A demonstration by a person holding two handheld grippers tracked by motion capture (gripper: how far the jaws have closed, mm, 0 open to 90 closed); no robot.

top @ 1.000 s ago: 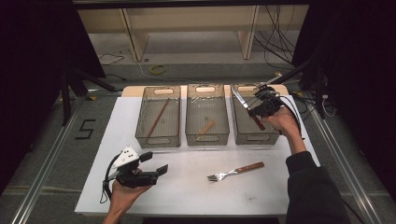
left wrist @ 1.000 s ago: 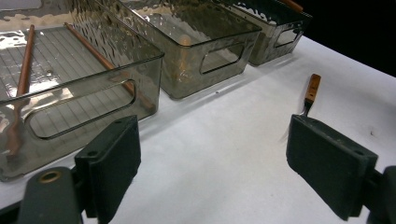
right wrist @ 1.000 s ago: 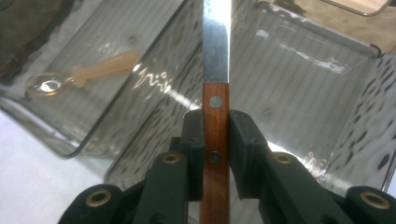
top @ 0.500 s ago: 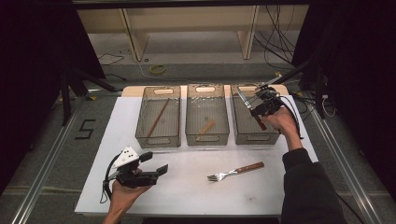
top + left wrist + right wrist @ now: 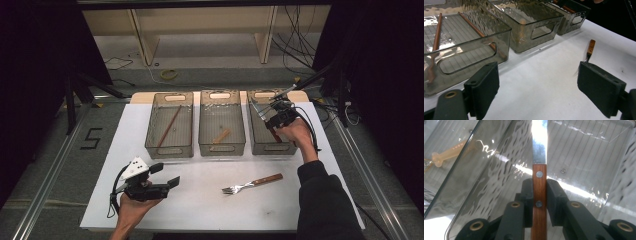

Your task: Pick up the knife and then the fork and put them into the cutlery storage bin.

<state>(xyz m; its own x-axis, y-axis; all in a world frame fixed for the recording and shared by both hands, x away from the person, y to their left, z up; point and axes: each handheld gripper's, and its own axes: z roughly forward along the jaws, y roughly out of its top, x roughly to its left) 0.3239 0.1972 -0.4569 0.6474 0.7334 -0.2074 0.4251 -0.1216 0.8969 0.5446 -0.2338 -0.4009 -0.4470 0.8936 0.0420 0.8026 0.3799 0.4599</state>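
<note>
Inside right bin [image 5: 260, 142] rim, knife [image 5: 539, 182] clamped

Three smoked transparent plastic bins stand side by side at the far edge of the white table sheet [image 5: 320, 200], their walls barring level passage; each is open only from above. Nearer than the middle bin [image 5: 222, 131], the wooden-handled steel fork [image 5: 252, 183] interrupts the open sheet. The wooden-handled knife [image 5: 539, 177] occupies the bin to the right [image 5: 260, 142].
</note>
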